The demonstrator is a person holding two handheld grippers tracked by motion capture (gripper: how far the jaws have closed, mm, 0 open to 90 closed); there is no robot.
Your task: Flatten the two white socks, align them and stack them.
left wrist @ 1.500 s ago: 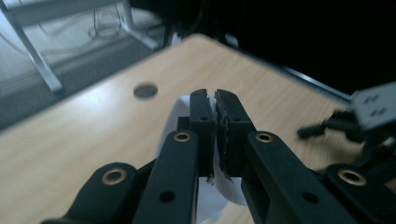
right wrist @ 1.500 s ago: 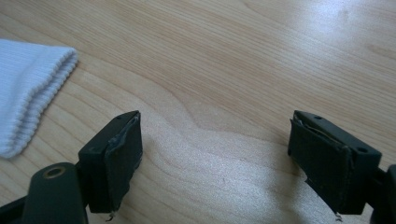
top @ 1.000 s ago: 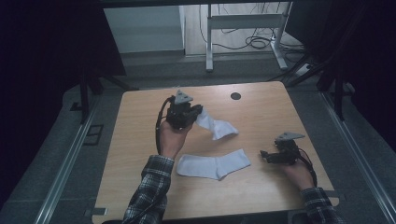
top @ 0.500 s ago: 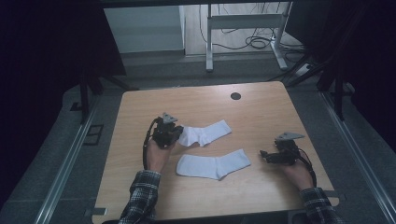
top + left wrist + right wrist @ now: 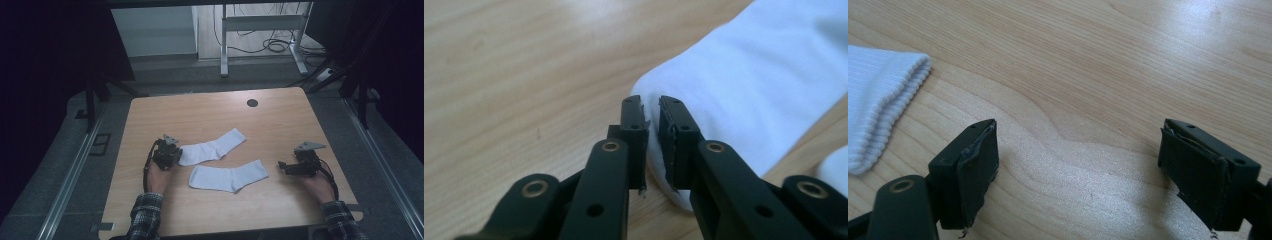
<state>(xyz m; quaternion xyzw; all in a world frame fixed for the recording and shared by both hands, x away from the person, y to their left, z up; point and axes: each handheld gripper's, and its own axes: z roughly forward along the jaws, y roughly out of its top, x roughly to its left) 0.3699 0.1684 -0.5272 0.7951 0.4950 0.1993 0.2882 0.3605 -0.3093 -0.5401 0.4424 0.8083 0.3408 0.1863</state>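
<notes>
Over the last second the left gripper [image 5: 168, 154] has carried the upper white sock [image 5: 212, 147] from the far middle of the wooden surface [image 5: 200, 110] back toward the person's side and laid it out flat; a second ago that sock hung bunched from the jaws farther up the surface, and now it lies stretched on a slant, its cuff end pointing to the far right and its toe end at the gripper. In the left gripper view the jaws stand almost closed, only a thin slit between them, with the rounded toe edge of the sock [image 5: 744, 95] caught in that slit, so the grip has not yet been let go. The lower white sock [image 5: 229, 176] has not moved: it lies flat just nearer the person, close to the upper one but apart from it, roughly parallel. The right gripper [image 5: 295, 167] has stayed in its place near the right edge, resting low on the surface with its jaws spread wide and holding nothing; in the right gripper view the ribbed cuff [image 5: 878, 105] of the lower sock lies off to one side, clear of the jaws. Both socks now sit side by side, which suggests the laying-out is nearly done and pairing or folding can follow once the left jaws release.
</notes>
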